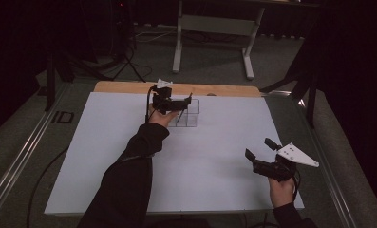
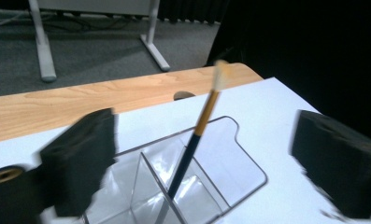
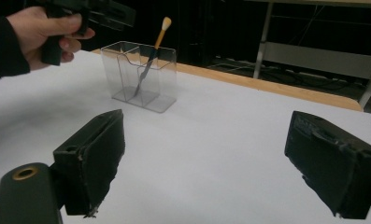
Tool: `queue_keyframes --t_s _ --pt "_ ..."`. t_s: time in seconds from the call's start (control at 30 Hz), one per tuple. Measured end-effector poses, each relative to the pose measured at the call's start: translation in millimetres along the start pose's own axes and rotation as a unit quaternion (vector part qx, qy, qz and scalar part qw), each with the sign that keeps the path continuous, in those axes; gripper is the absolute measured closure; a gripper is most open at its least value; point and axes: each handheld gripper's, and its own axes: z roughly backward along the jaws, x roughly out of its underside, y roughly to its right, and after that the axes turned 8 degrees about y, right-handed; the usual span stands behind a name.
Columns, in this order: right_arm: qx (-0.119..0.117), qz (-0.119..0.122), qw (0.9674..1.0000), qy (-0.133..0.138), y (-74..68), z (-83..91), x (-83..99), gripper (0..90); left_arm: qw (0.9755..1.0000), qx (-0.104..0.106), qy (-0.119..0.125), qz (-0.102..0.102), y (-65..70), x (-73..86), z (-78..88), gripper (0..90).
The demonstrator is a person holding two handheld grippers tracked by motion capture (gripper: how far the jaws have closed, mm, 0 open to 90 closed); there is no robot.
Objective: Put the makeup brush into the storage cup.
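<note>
A clear plastic organizer (image 1: 190, 118) with several compartments stands on the white sheet near the table's far edge. A brush (image 2: 193, 140) with a dark handle, gold ferrule and pale bristles leans upright inside it, bristles up. My left gripper (image 1: 187, 103) hovers just above the organizer, open; in the left gripper view the brush rises between its jaws (image 2: 206, 163) without touching them. My right gripper (image 1: 259, 147) is open and holds nothing, low over the sheet near the front right. In the right gripper view the organizer (image 3: 164, 88) and brush (image 3: 156, 42) stand well beyond my right gripper (image 3: 206, 163).
A white sheet (image 1: 210, 156) covers most of the wooden table (image 1: 224, 90), whose bare strip shows along the far edge. Behind the table stand a white table frame (image 1: 214, 28) and dark stands on grey carpet. A hand holding the left gripper (image 3: 103, 11) is at the upper left.
</note>
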Motion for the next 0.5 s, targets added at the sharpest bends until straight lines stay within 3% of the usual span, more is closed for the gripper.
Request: queue_keyframes --t_s 0.1,0.17,0.2,0.5 --pt "0.000 0.000 1.0000 0.000 0.0 -0.2 -0.1 12.1 0.9997 0.021 -0.008 0.003 -0.3 -4.3 7.1 0.1" --pt "0.000 0.001 1.0000 0.000 0.0 -0.5 0.0 12.1 0.9997 0.025 -0.006 -0.006 0.6 -6.1 13.1 0.0" --pt "0.000 0.001 1.0000 0.000 -0.1 -0.6 0.0 12.1 0.9993 0.036 -0.006 -0.011 0.4 -7.1 16.2 0.0" --pt "0.001 0.002 1.0000 -0.002 -1.1 -1.4 0.2 12.1 0.9982 0.056 -0.006 -0.021 1.2 -13.1 38.8 0.0"
